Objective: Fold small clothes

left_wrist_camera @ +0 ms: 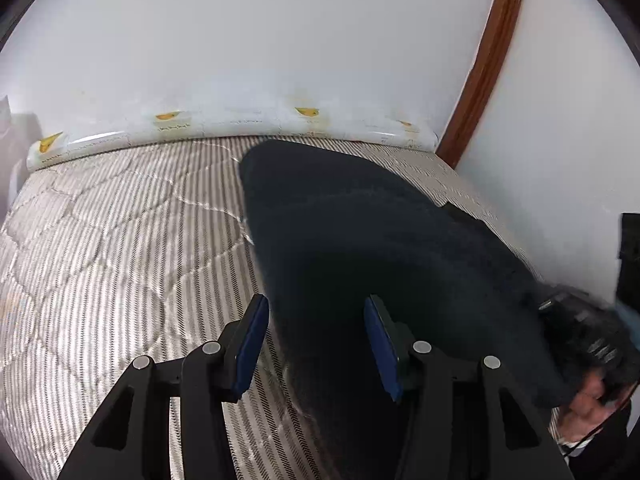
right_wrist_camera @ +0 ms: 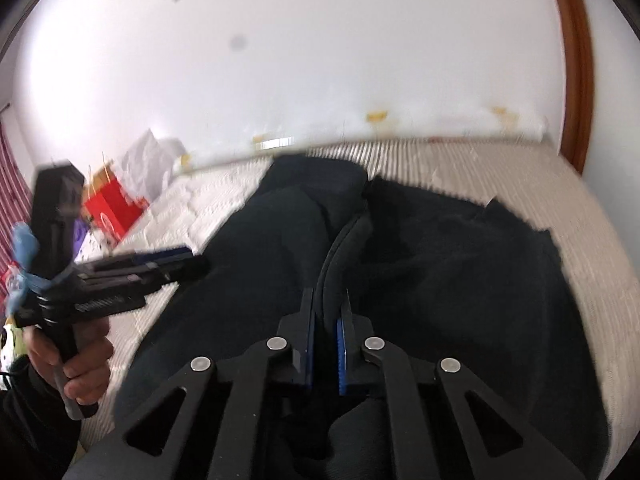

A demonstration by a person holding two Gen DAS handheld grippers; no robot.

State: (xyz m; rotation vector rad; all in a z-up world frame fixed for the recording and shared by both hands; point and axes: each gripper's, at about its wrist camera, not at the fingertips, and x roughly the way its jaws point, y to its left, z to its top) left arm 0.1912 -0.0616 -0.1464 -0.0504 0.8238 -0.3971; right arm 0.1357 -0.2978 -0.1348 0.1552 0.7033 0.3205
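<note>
Between the right gripper's (right_wrist_camera: 326, 320) blue pads a fold of the dark garment (right_wrist_camera: 440, 260) is pinched tight, its ribbed hem running up from the jaws. Off to that side, the left gripper (left_wrist_camera: 316, 320) hangs with jaws spread wide, clasping nothing, over the garment's edge. That cloth lies rumpled across a striped quilted mattress (left_wrist_camera: 100, 240) against a white wall (left_wrist_camera: 240, 40).

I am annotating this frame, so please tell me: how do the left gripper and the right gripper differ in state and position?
The left gripper has its jaws spread wide and holds nothing; the right gripper is closed on a fold of the dark garment. The left one sits at the garment's edge, partly above the striped mattress; the right one is above the garment's middle. Both have black frames and blue pads.
</note>
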